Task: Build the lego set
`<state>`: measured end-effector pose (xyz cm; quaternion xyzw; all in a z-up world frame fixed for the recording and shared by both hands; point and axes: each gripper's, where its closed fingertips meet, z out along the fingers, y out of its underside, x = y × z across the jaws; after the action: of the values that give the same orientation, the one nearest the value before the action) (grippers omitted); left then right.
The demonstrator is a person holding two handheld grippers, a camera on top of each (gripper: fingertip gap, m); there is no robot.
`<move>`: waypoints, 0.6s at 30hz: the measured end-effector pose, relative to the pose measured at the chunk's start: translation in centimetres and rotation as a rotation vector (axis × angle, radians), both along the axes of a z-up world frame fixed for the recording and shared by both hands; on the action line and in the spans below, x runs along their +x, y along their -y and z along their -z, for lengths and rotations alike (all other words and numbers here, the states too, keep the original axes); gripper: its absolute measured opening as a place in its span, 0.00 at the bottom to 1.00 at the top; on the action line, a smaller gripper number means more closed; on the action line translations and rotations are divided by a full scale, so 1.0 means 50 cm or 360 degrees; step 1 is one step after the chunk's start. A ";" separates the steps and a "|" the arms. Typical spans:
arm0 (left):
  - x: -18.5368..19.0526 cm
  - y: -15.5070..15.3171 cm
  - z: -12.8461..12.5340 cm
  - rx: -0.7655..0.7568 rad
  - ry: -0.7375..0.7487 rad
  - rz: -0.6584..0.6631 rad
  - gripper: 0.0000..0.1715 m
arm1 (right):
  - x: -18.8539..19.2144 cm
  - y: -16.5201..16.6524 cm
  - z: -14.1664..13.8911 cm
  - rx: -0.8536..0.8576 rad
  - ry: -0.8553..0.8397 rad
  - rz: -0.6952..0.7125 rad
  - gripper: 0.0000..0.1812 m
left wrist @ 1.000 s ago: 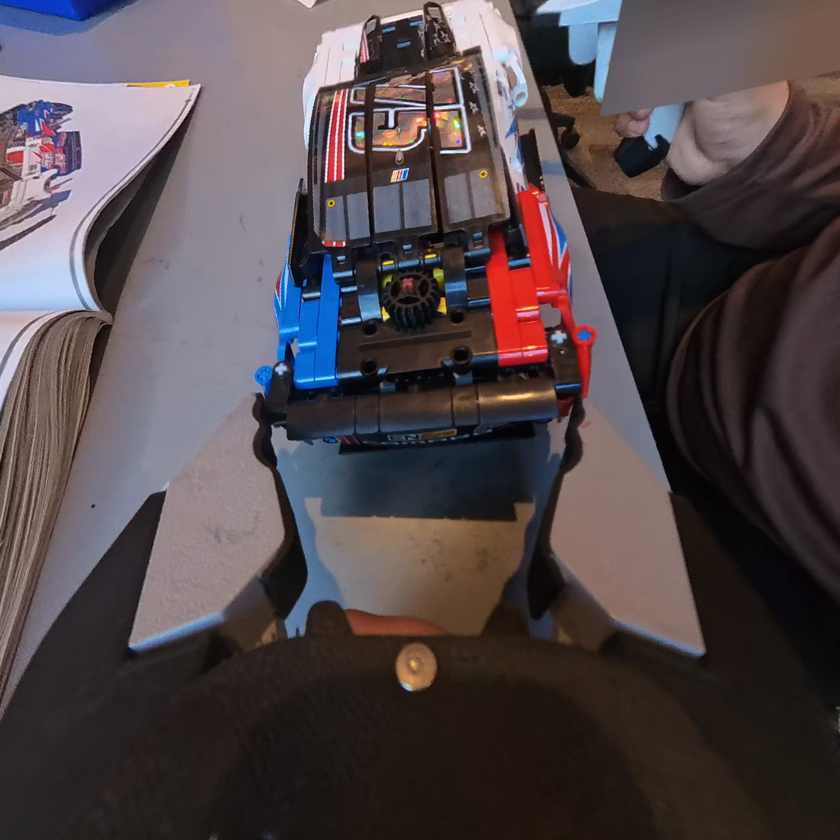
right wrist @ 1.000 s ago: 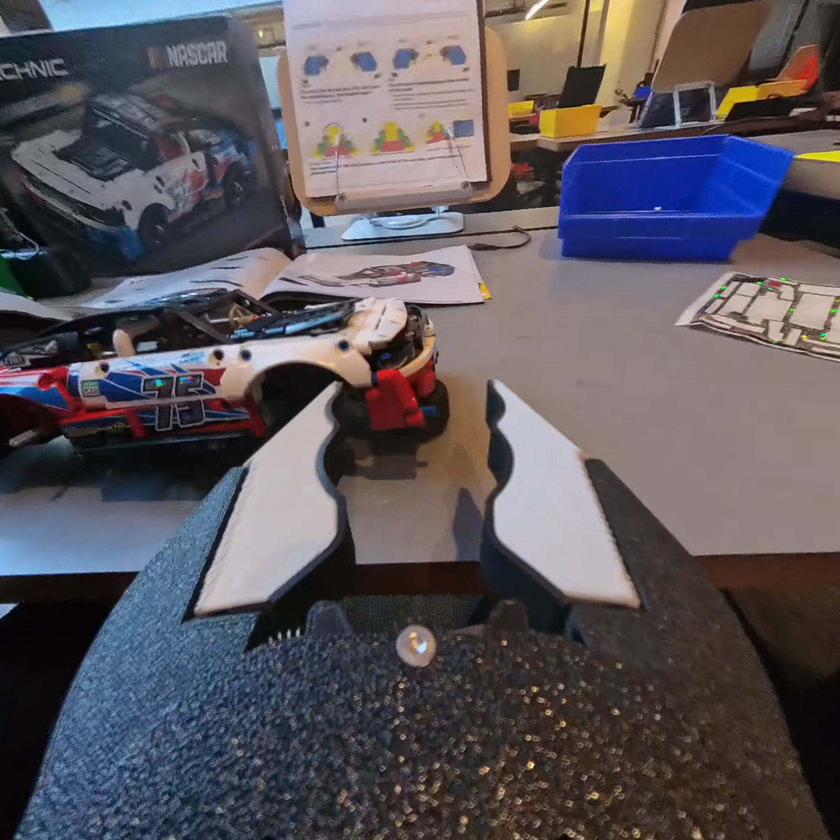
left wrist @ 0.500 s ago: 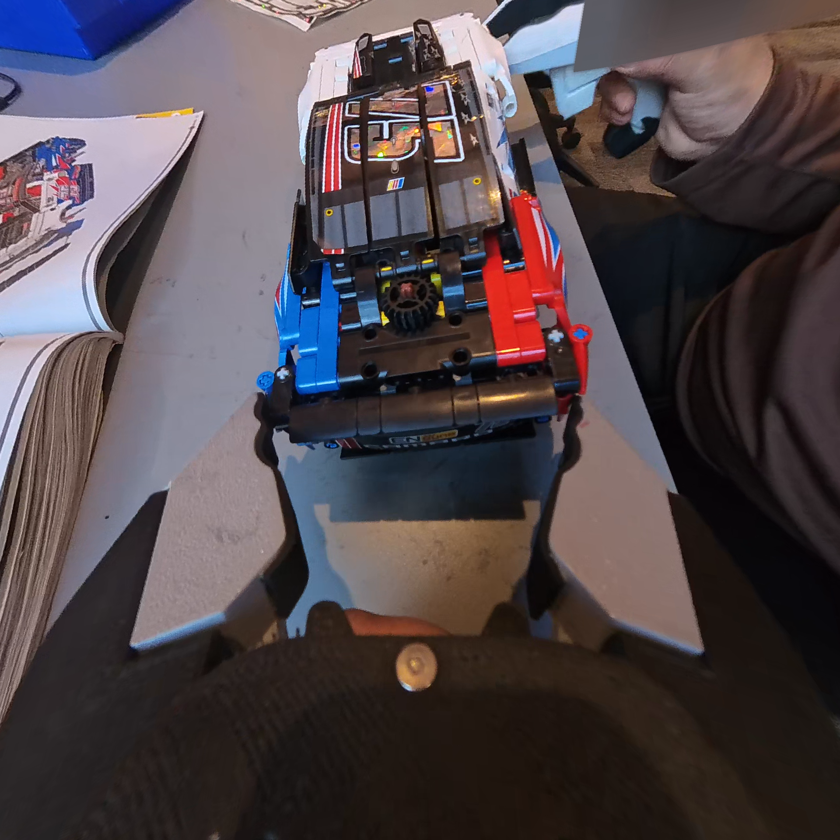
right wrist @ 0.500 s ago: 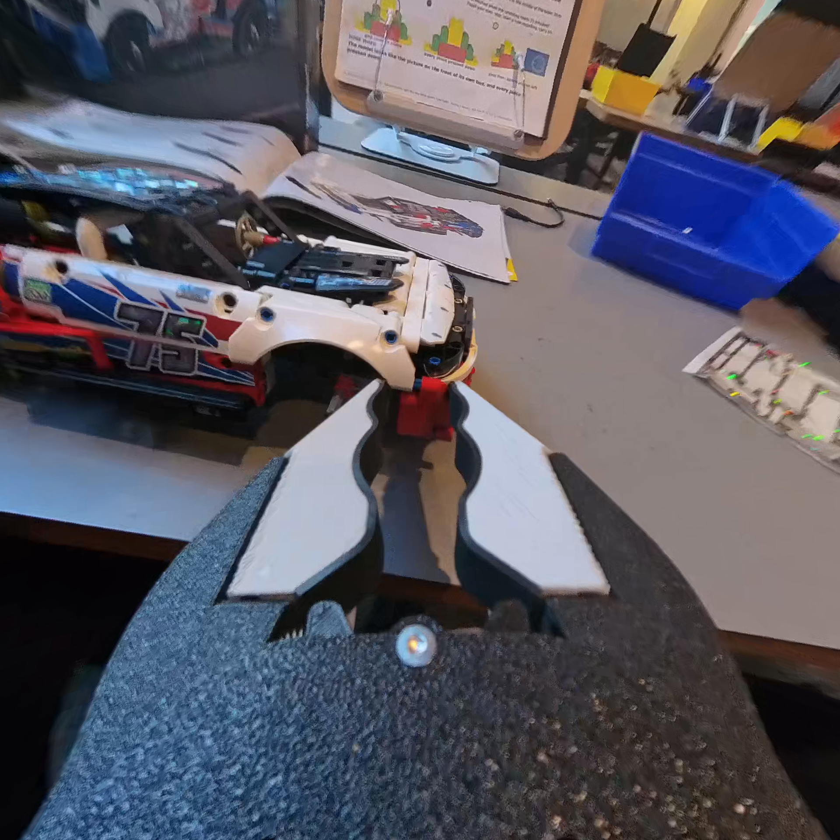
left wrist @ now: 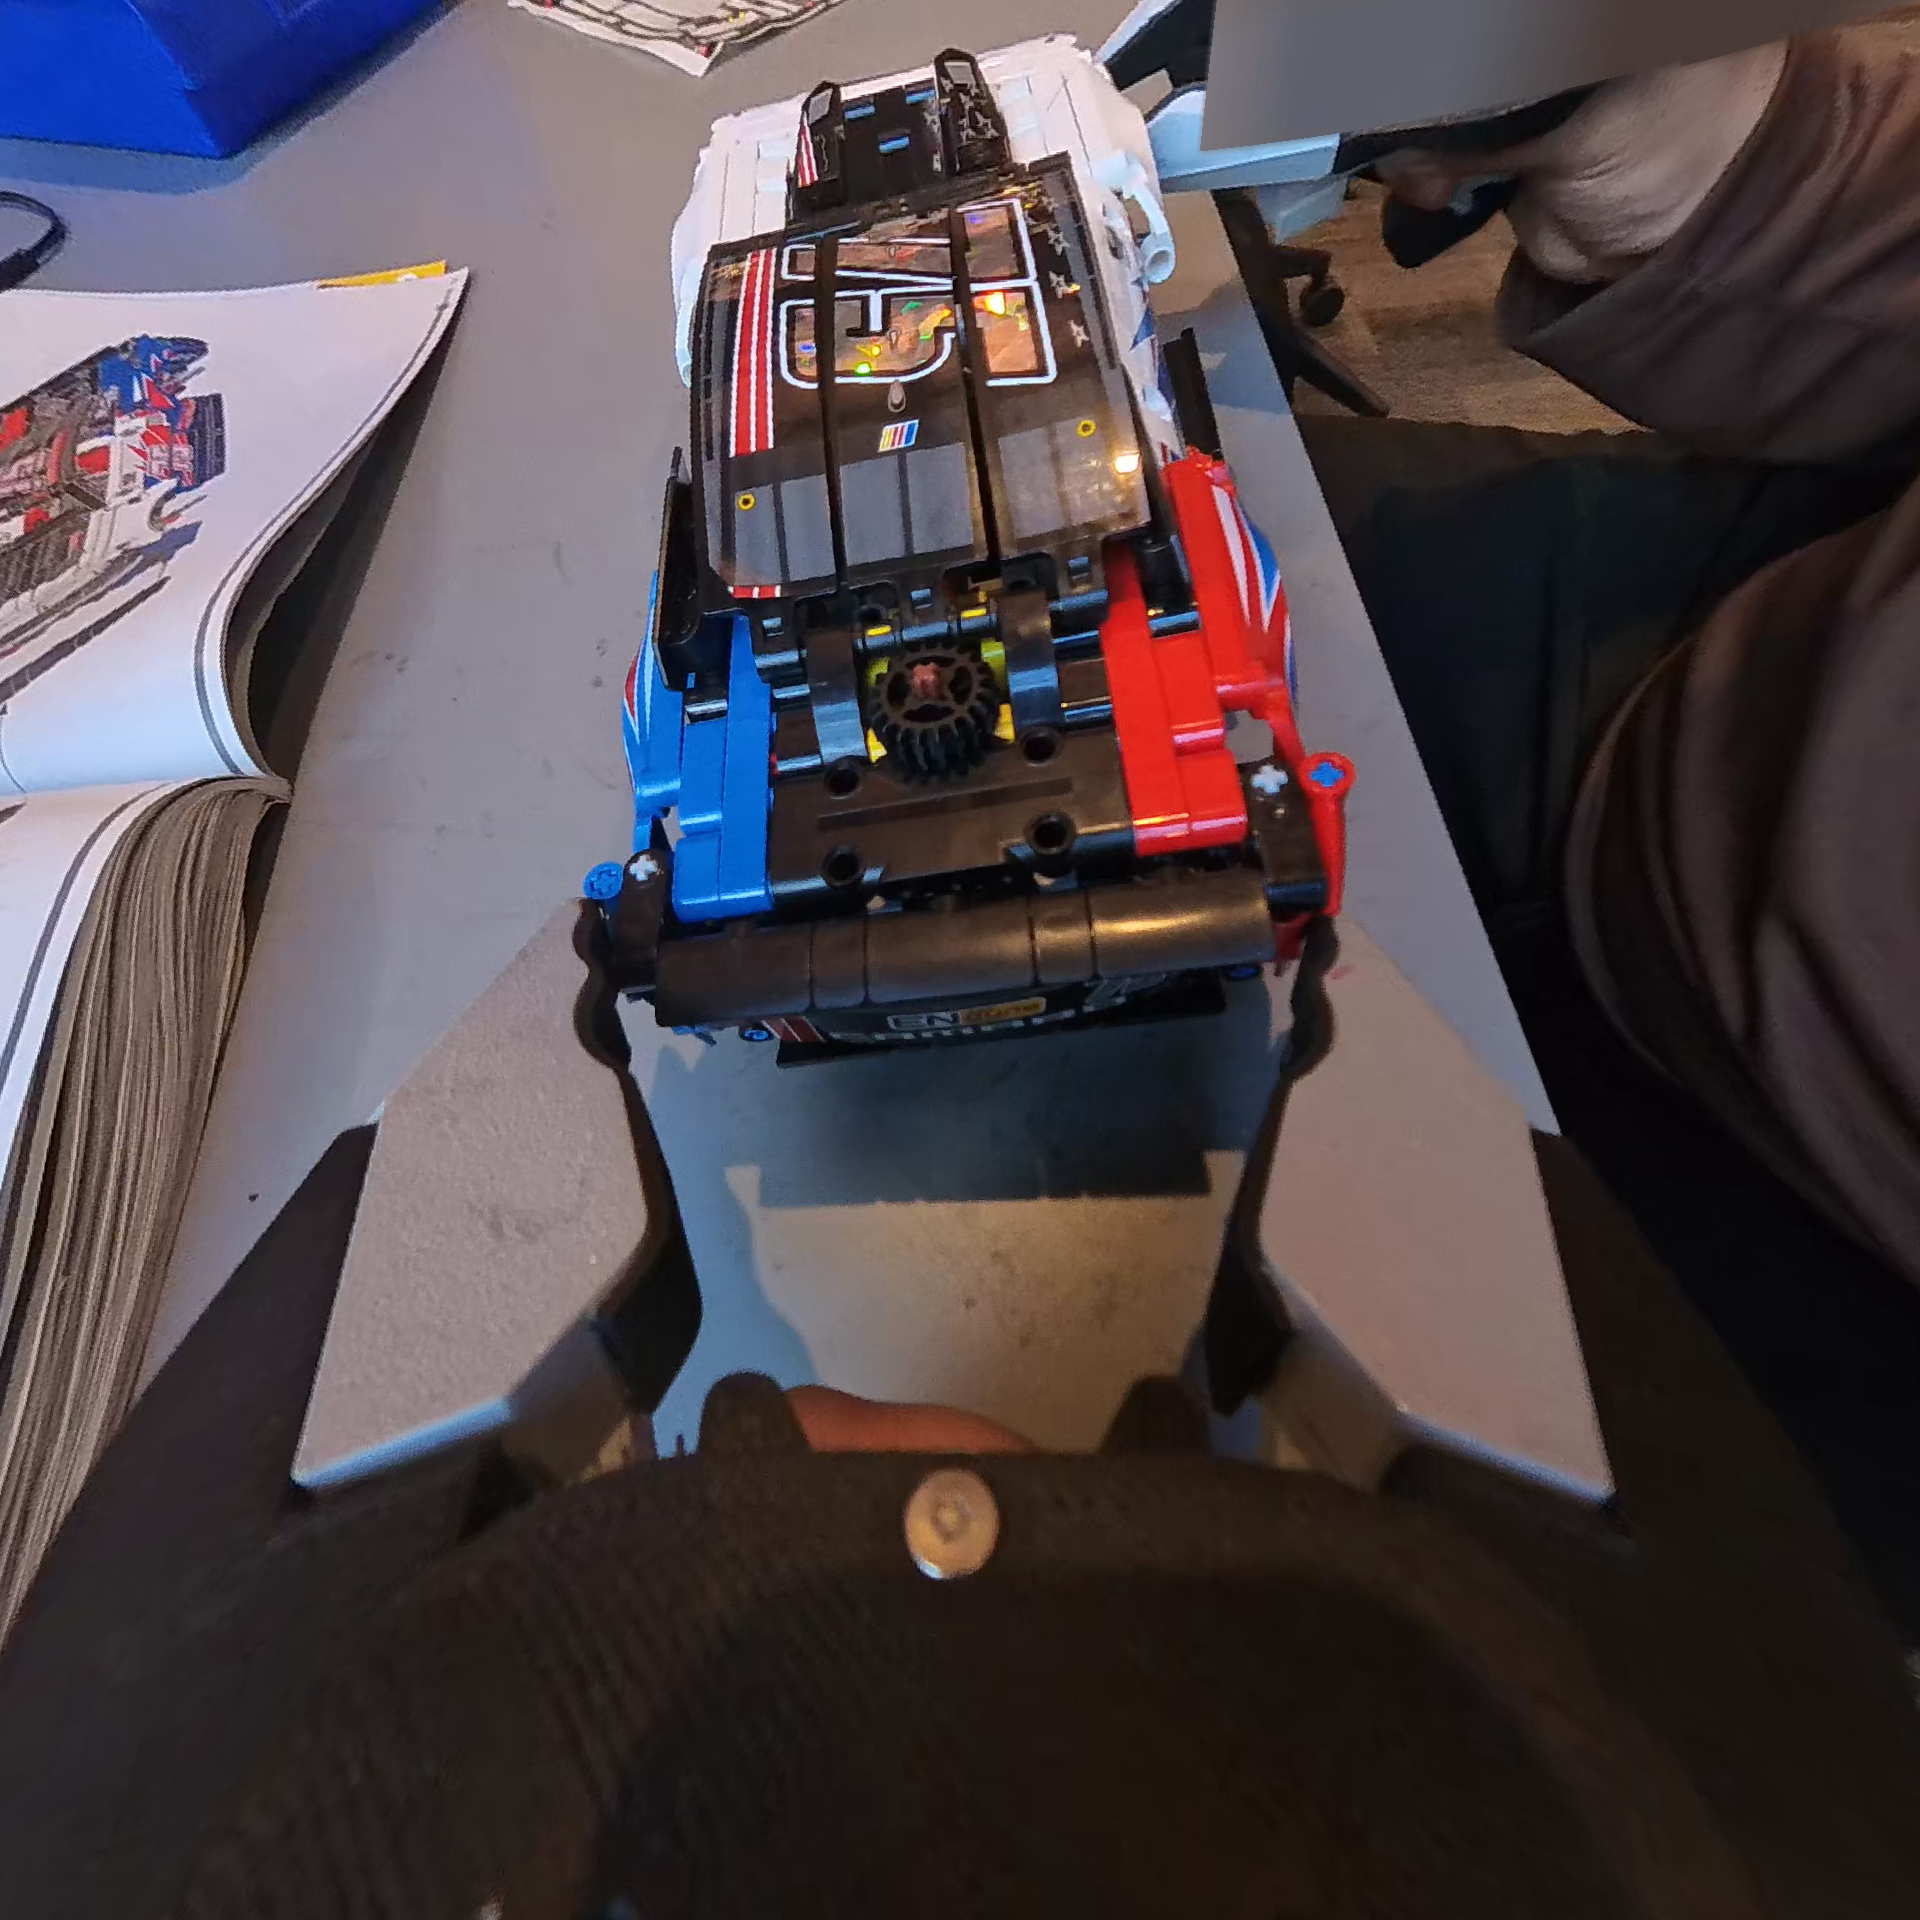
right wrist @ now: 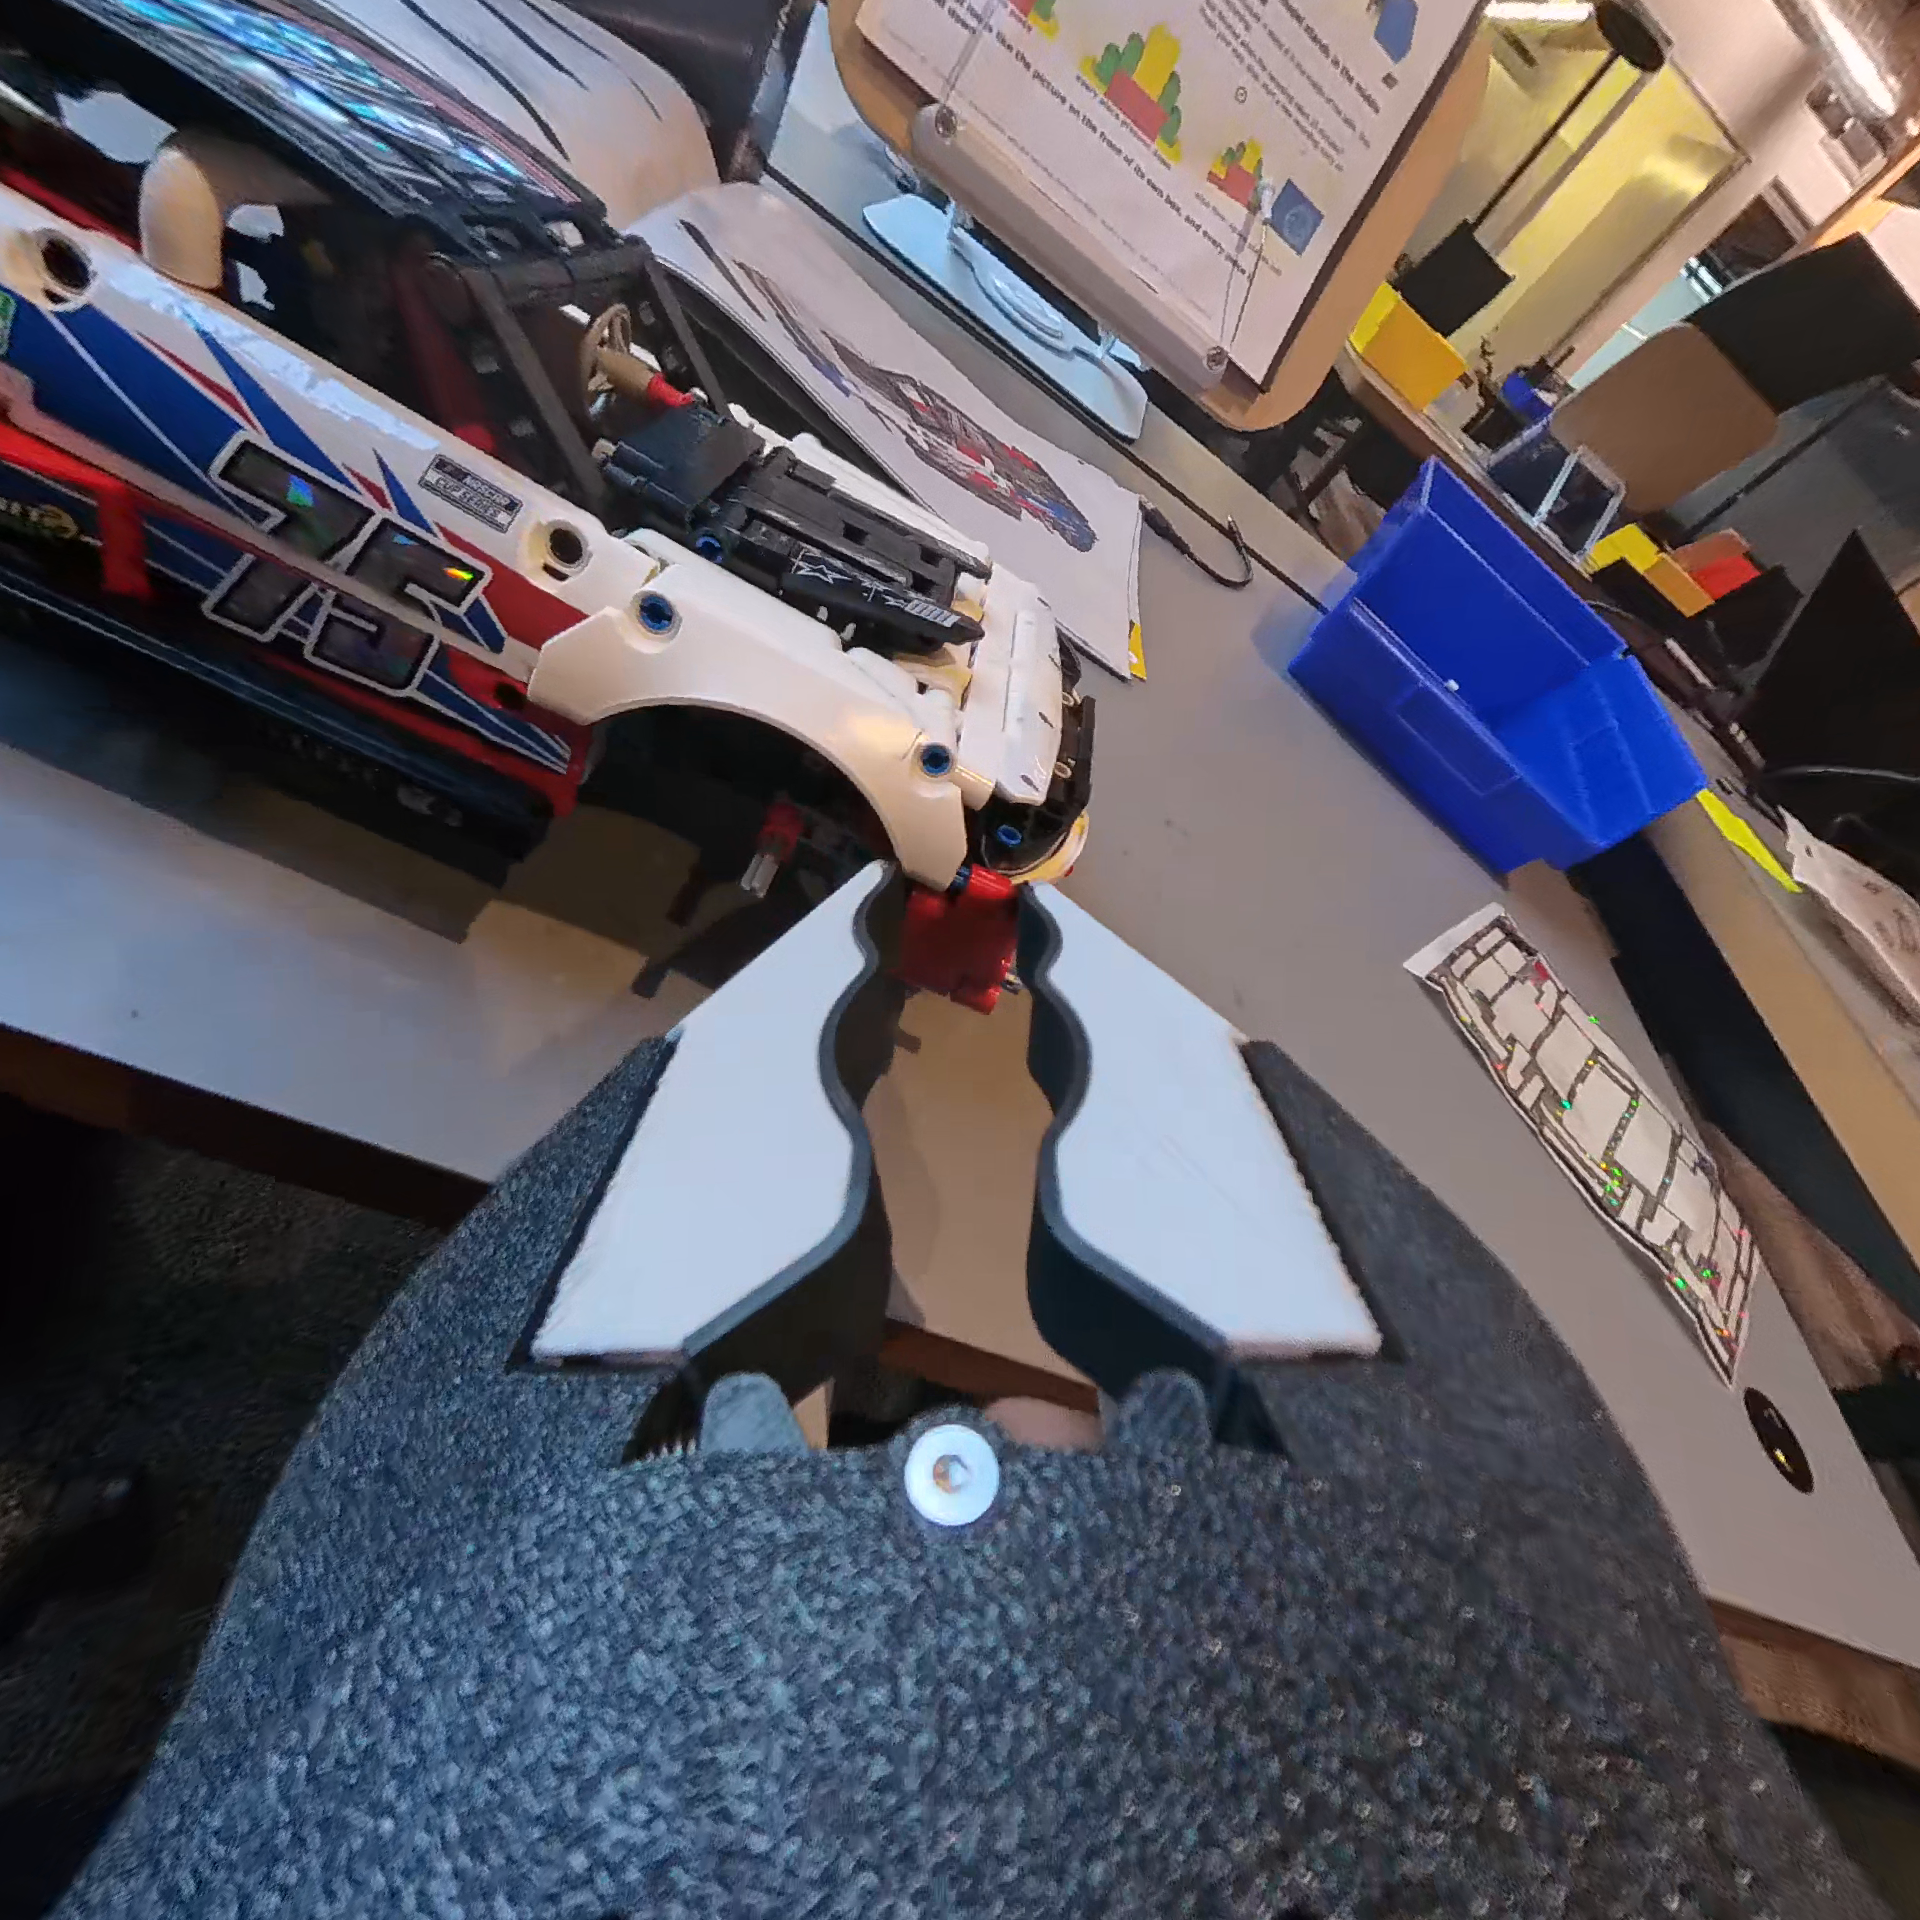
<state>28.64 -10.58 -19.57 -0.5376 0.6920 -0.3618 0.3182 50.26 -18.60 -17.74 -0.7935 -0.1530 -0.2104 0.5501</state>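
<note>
The lego race car (left wrist: 914,468), with a black roof, white nose and blue and red rear, stands on the grey table (left wrist: 468,727). In the left wrist view I see it from behind. My left gripper (left wrist: 951,945) is spread wide and shut on its rear end, one fingertip on each side of the black bumper. In the right wrist view the car's white side (right wrist: 727,665) runs off to the left. My right gripper (right wrist: 956,904) is narrowed onto a small red block (right wrist: 956,951) under the car's front corner, its fingertips against the block's sides.
An open instruction booklet (left wrist: 156,623) lies left of the car and shows behind it (right wrist: 935,457). A blue bin (right wrist: 1486,707), a sticker sheet (right wrist: 1590,1122) and a sheet on a stand (right wrist: 1143,156) are beyond. A person's sleeve (left wrist: 1766,831) is by the table edge. The tips of one gripper are about 25 cm away from the tips of the other.
My right gripper has moved in to the car's front corner, tilted, and closed from wide open onto the red block. My left gripper has kept its hold on the rear.
</note>
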 end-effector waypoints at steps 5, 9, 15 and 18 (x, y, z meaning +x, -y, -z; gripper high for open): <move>0.001 0.000 0.000 0.0017 -0.0004 0.0014 0.74 | -0.002 0.003 0.000 -0.0028 0.0105 -0.0084 0.09; 0.001 0.000 0.000 -0.0006 -0.0010 0.0011 0.74 | -0.001 0.001 -0.004 -0.0105 0.0238 -0.0102 0.08; 0.000 0.001 -0.004 0.0053 0.0029 0.0022 0.74 | 0.004 0.032 0.000 -0.0188 -0.0389 -0.0196 0.16; -0.007 0.000 -0.005 0.0048 0.0033 0.0028 0.72 | 0.008 0.069 -0.001 -0.0319 -0.0541 -0.0490 0.24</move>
<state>28.31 -10.56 -19.30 -0.5229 0.6986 -0.3597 0.3304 50.68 -22.04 -17.66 -0.8355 -0.1975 0.0285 0.5120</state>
